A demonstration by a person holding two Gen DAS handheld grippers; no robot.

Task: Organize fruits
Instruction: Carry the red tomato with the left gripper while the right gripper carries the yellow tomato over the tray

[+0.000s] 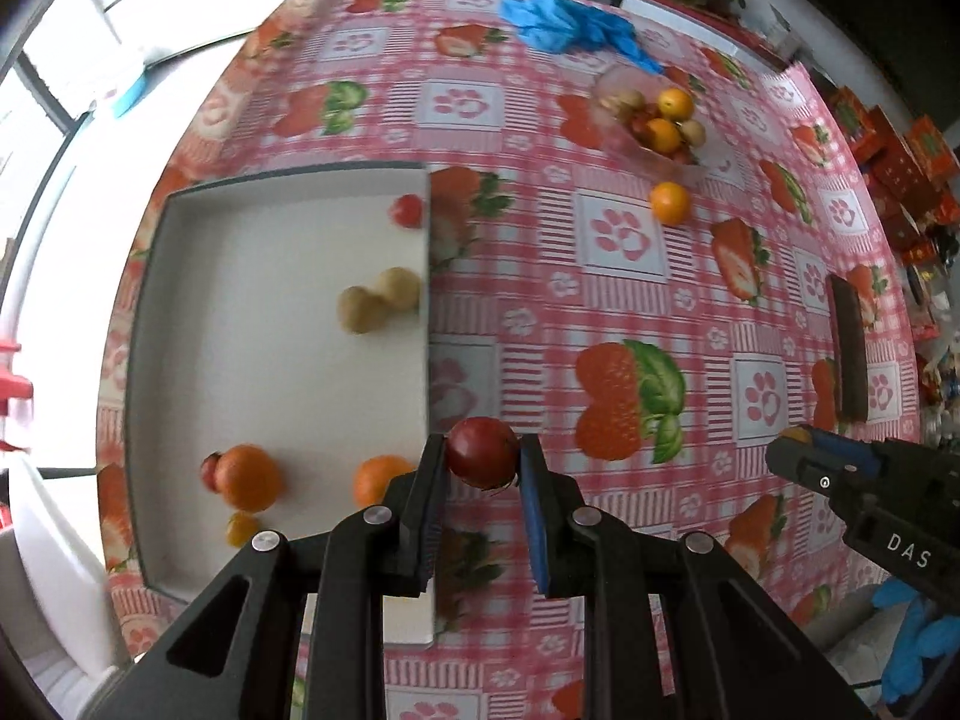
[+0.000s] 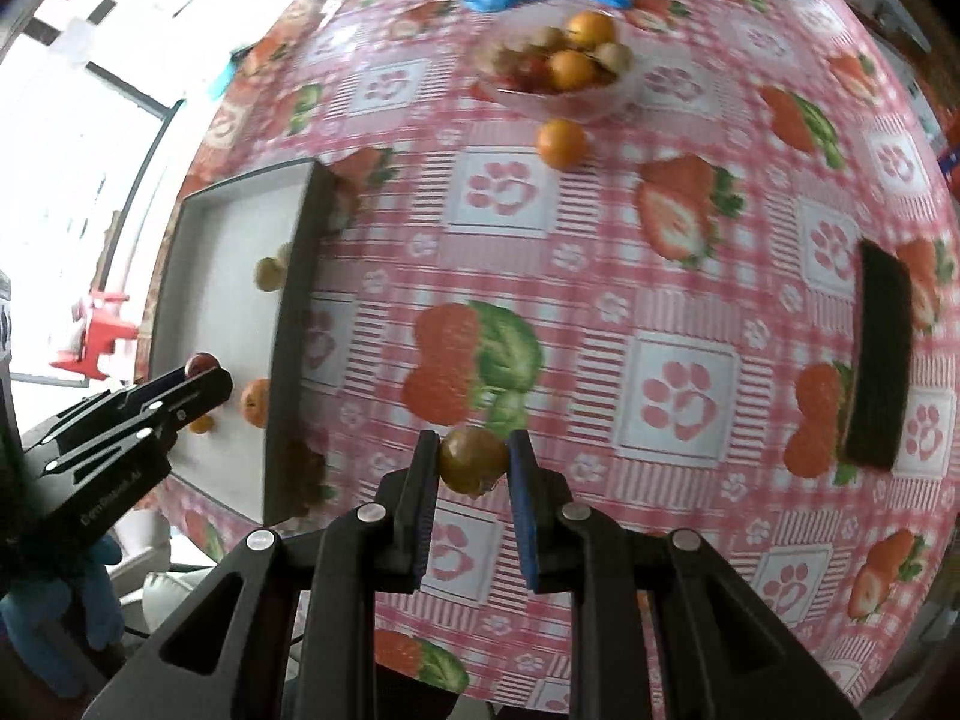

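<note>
My left gripper point(image 1: 483, 461) is shut on a dark red round fruit point(image 1: 483, 459), held just past the right wall of the white tray point(image 1: 240, 312). The tray holds oranges point(image 1: 247, 477), two tan fruits point(image 1: 378, 300) and a small red fruit point(image 1: 407, 210). My right gripper point(image 2: 471, 459) is shut on a brown-green round fruit point(image 2: 471, 459) above the tablecloth. A clear bowl point(image 2: 561, 69) with oranges and tan and red fruits stands at the far side; it also shows in the left wrist view point(image 1: 651, 120). One orange point(image 1: 670, 202) lies on the cloth beside the bowl.
The table has a pink strawberry-print cloth point(image 1: 600, 300). A dark flat tray point(image 2: 879, 354) lies at the right. A blue plastic bag point(image 1: 564, 24) lies at the far edge. The tray's dark wall point(image 2: 294, 324) stands left of my right gripper. Boxes clutter the floor at right.
</note>
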